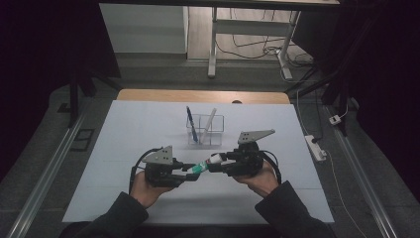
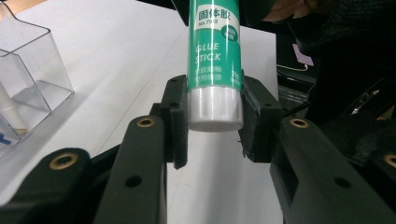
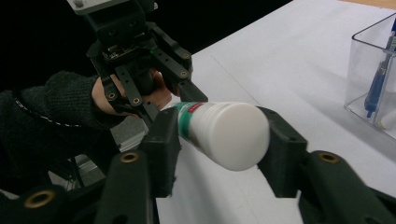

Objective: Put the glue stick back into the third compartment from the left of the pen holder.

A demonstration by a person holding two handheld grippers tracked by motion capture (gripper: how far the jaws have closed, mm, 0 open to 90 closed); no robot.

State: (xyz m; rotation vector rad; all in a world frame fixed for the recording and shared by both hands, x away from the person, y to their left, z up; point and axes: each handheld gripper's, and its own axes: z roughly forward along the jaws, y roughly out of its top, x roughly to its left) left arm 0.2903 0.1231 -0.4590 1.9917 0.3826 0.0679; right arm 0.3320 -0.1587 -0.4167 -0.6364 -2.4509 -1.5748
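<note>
Broad white-covered surface [image 1: 148, 124] below, bearing at its far middle a clear plastic compartment holder [image 1: 205, 130] with a blue pen [image 1: 191, 124] and a white stick leaning inside. Above the near middle, held off the surface between both tongs, a green-and-white cylindrical glue stick [image 1: 200, 167]. Left tongs [image 1: 184, 171] clamped on its white bottom end [image 2: 215, 109], right tongs [image 1: 219, 162] clamped on its white cap [image 3: 231, 134].
</note>
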